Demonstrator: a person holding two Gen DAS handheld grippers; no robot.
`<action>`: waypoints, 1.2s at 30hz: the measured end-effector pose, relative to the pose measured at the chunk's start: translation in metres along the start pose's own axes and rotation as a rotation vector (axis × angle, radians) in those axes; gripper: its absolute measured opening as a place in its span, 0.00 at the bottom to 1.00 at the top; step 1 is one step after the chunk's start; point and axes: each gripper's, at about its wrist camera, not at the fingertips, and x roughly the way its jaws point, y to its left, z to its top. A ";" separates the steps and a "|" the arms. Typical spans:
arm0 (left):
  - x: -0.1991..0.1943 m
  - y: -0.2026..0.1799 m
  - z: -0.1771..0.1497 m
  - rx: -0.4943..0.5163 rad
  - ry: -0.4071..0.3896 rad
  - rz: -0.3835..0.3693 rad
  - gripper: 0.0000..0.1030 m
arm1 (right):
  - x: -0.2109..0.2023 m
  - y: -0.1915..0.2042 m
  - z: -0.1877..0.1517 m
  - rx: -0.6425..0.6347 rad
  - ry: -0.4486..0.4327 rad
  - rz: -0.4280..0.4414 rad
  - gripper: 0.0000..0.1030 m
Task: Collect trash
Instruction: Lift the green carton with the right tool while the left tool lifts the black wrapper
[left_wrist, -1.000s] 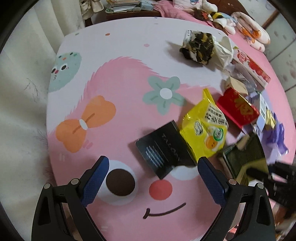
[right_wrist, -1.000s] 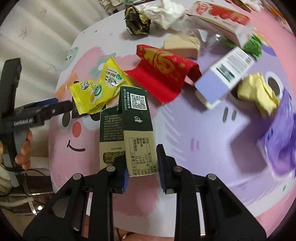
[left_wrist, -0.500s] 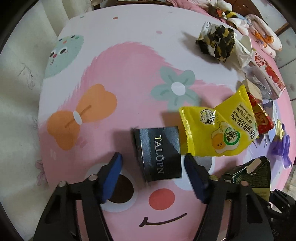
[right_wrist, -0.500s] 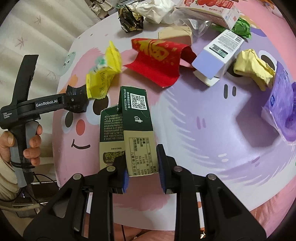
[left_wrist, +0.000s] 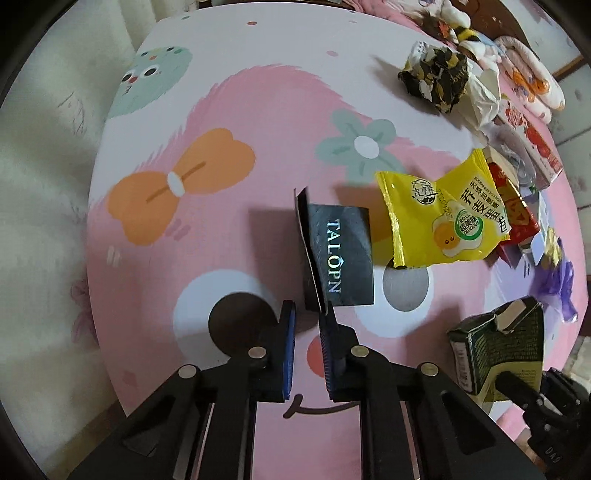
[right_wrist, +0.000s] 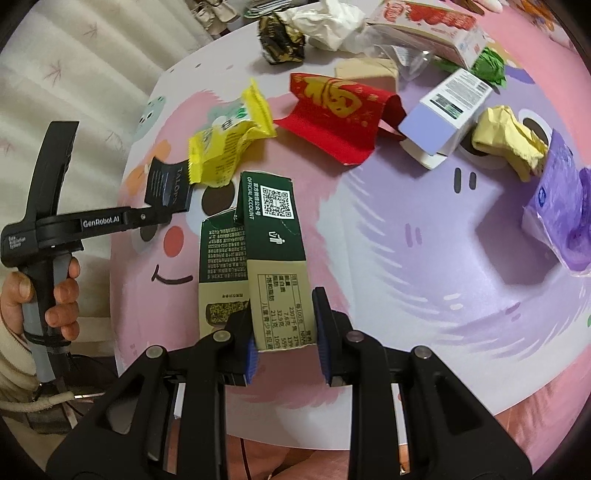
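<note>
Above a cartoon-printed counter (left_wrist: 155, 258), the left gripper (left_wrist: 307, 321) has its jaws pinched on a black packet (left_wrist: 340, 254) that lifts a yellow wrapper (left_wrist: 443, 218) off the litter, while the right gripper (right_wrist: 283, 332) clamps a flattened green carton (right_wrist: 271, 251) near the front, likely for disposal.

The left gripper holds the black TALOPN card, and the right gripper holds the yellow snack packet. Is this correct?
Partly. The left gripper does hold the black TALOPN card. But the right gripper holds the green carton, not the yellow snack packet; the right wrist view shows this.
</note>
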 end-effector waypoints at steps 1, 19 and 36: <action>-0.002 0.005 0.000 -0.009 -0.005 -0.014 0.13 | 0.000 0.001 -0.001 -0.003 -0.002 -0.001 0.21; -0.015 0.009 0.027 -0.002 -0.027 0.009 0.47 | -0.003 -0.010 -0.016 0.072 -0.023 0.020 0.21; -0.061 0.008 0.000 -0.022 -0.141 -0.017 0.01 | -0.011 -0.010 -0.019 0.019 -0.020 0.036 0.21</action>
